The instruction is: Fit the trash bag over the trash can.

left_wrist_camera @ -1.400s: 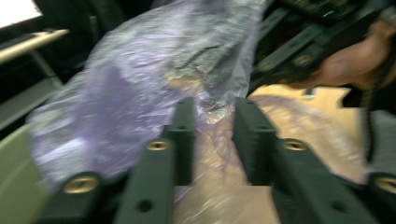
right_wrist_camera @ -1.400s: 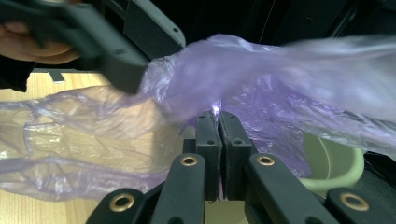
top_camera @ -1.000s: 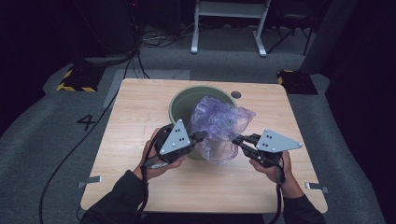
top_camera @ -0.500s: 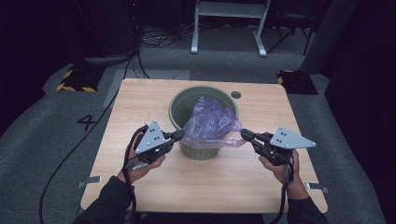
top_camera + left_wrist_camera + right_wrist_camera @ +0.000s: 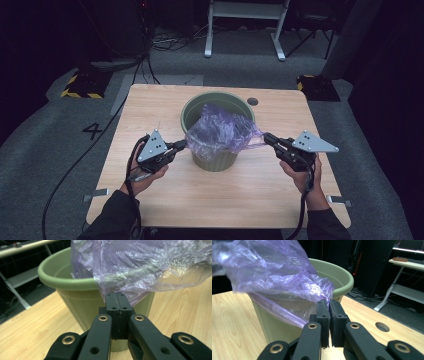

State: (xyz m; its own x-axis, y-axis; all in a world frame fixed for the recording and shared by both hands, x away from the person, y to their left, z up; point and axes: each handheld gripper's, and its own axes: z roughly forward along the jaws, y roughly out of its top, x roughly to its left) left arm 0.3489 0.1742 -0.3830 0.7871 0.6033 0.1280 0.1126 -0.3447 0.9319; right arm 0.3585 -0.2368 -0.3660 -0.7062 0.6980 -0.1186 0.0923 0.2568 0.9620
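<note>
Purple bin liner [image 5: 220, 132] sits in the green bin [image 5: 212, 159] at table [image 5: 150, 105] centre. Left tongs [image 5: 183, 144] and right tongs [image 5: 267, 137] clamp its opposite edges — stretched over the near rim; far rim still bare.

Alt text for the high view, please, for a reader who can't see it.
A person's two grippers, left gripper and right gripper, each shut on an edge of a purple plastic bag, stretch it over the near rim of a green bin on a wooden table.
</note>
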